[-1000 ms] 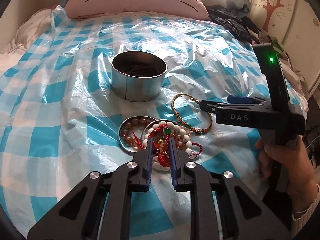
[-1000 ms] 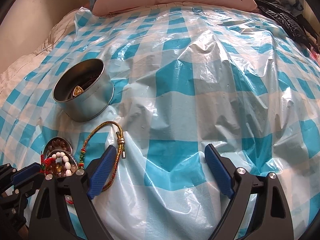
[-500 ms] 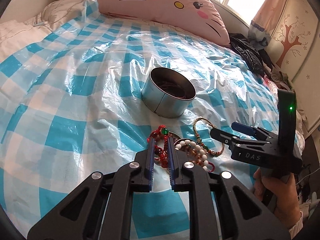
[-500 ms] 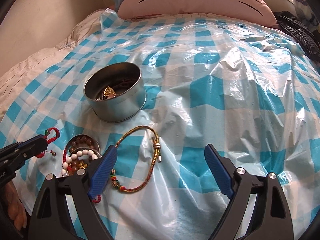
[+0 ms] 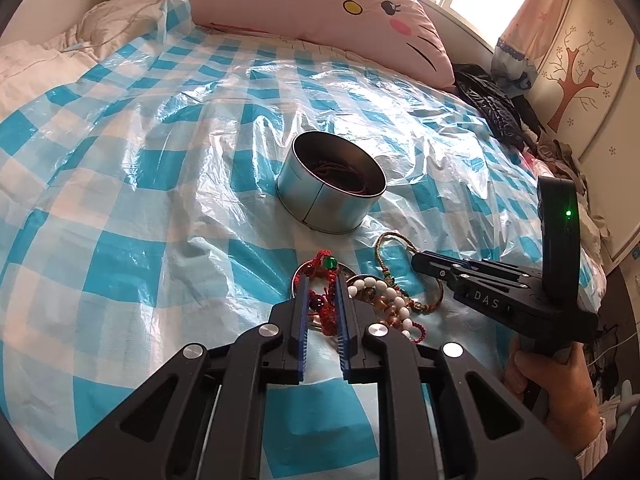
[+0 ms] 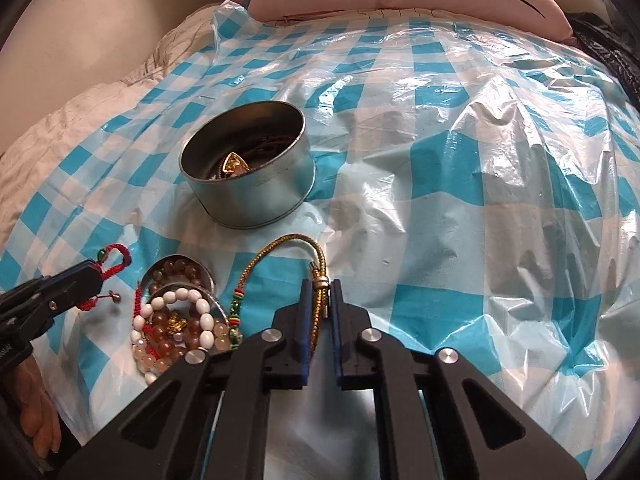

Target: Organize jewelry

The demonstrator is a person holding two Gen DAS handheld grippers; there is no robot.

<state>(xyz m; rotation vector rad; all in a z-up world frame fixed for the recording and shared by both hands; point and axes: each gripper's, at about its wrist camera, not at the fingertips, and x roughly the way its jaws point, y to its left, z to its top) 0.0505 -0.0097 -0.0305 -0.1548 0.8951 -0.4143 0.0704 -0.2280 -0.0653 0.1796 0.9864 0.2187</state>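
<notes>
The left hand-held gripper (image 5: 322,284) is nearly closed on the limp red cord bracelet (image 5: 325,276); the right hand-held gripper (image 6: 320,296) pinches the gold braided bracelet (image 6: 316,304), apparently beside its clasp; both are light and snag-prone, near the tin (image 6: 256,196) on the bed.

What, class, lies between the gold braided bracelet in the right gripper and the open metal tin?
Nothing visible. The right gripper is shut on the gold braided bracelet, and only bare checked plastic sheet separates it from the metal tin, whose mouth is uncovered.
</notes>
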